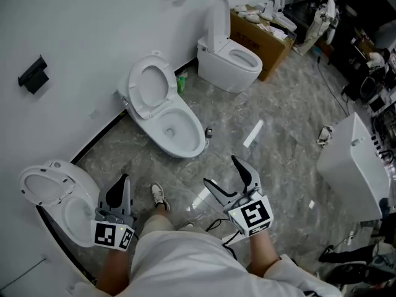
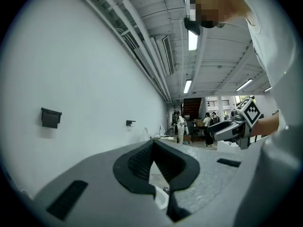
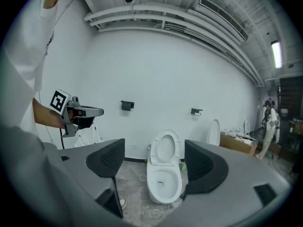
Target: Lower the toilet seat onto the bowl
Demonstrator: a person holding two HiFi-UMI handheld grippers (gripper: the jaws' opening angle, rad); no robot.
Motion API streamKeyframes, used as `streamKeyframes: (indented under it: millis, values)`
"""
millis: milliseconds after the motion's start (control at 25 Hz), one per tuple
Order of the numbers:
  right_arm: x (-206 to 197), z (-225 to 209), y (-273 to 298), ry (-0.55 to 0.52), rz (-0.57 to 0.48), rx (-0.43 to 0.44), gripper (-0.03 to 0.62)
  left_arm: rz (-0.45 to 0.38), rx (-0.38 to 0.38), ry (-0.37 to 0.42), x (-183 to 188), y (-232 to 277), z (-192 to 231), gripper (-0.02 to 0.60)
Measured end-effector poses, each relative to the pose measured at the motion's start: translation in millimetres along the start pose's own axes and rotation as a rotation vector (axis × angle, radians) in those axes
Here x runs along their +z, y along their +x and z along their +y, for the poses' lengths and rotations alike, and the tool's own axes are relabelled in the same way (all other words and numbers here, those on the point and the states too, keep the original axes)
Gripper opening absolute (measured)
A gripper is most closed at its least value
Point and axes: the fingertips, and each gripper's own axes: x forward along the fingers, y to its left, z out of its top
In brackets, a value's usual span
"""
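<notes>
The middle white toilet stands against the wall, its seat (image 1: 151,62) raised upright above the open bowl (image 1: 199,129). My right gripper (image 1: 220,169) hovers in front of it, well short of the bowl, jaws spread wide with nothing between them. In the right gripper view the seat (image 3: 164,135) and bowl (image 3: 163,188) show straight ahead between the open jaws of my right gripper (image 3: 156,162). My left gripper (image 1: 122,181) is to the left, shut and empty; its pads (image 2: 142,162) meet at the tip.
A second toilet (image 1: 52,193) with a raised lid stands close by my left gripper. A third toilet (image 1: 229,60) and a cardboard box (image 1: 260,42) are further back. A green bottle (image 1: 181,82), a white strip (image 1: 253,133) and a white cabinet (image 1: 349,166) are on the marbled floor.
</notes>
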Motion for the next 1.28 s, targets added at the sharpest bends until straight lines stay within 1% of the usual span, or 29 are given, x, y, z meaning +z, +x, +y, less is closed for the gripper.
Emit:
streamKeyframes:
  millis: [120,200,320,440,560,720,880,960,1080,1280]
  values:
    - [0.1,-10.6,30.2,-0.007,0.031,-0.023,0.362,0.016,-0.021,-0.039,-14.6,29.2,21.4,0.004]
    - [5.2,-21.4,54.3,-0.003,0.033,-0.030,0.362,0.008,-0.031,-0.042,-13.6,54.3,41.5,0.003]
    - [17.3,-40.4,97.9,-0.016,0.056,-0.044,0.362,-0.020,-0.034,-0.043,-6.8,96.2,82.3,0.003]
    - [32.3,-52.7,143.9,-0.039,0.098,-0.070,0.362,-0.023,-0.037,-0.068,-7.3,129.8,127.6,0.004]
    - [46.9,-52.1,186.8,-0.060,0.112,-0.058,0.362,-0.016,-0.046,-0.071,-7.3,150.8,166.6,0.003]
    - [54.3,-53.3,238.3,-0.117,0.151,-0.030,0.362,-0.031,-0.040,-0.085,-8.6,181.0,207.3,0.003]
    - [60.0,-62.8,280.7,-0.151,0.166,0.007,0.362,-0.038,-0.030,-0.117,-11.6,200.7,219.2,0.003]
    - [63.6,-71.4,300.1,-0.182,0.162,0.023,0.362,-0.041,-0.016,-0.115,-9.9,207.6,223.7,0.003]
    - [66.1,-84.6,329.5,-0.226,0.152,0.066,0.362,-0.056,0.034,-0.096,-0.7,213.0,234.8,0.003]
    - [66.7,-115.2,377.2,-0.368,0.177,0.114,0.362,-0.044,0.100,-0.078,5.8,221.0,243.6,0.003]
